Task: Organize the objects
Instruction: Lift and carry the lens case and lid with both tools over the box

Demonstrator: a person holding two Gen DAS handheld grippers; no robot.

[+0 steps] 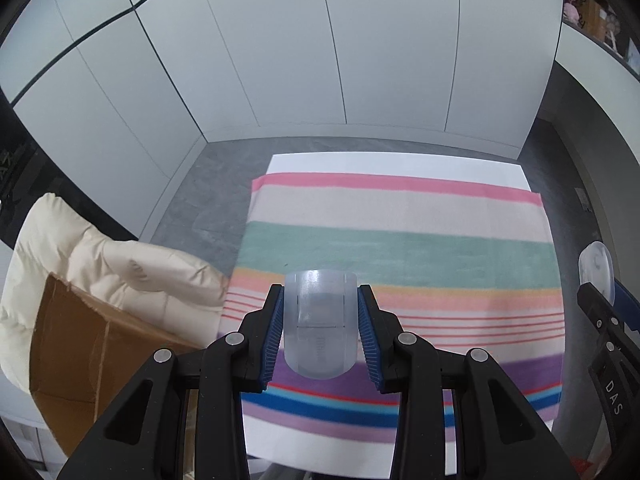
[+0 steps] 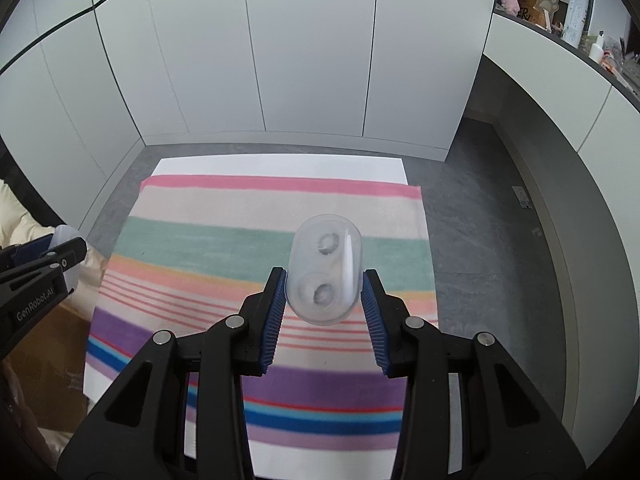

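Observation:
My left gripper is shut on a frosted translucent plastic case cover, held in the air above the striped cloth. My right gripper is shut on the clear oval case part that has two round wells and a thin white stick inside; it also hangs above the striped cloth. The blue pads press its sides. At the right edge of the left wrist view, the right gripper shows with its clear piece. The left gripper appears at the left edge of the right wrist view.
The cloth lies on a white table standing on grey floor before white cabinet doors. A brown cardboard box and a cream padded cushion sit left of the table. A shelf with bottles and trinkets is upper right.

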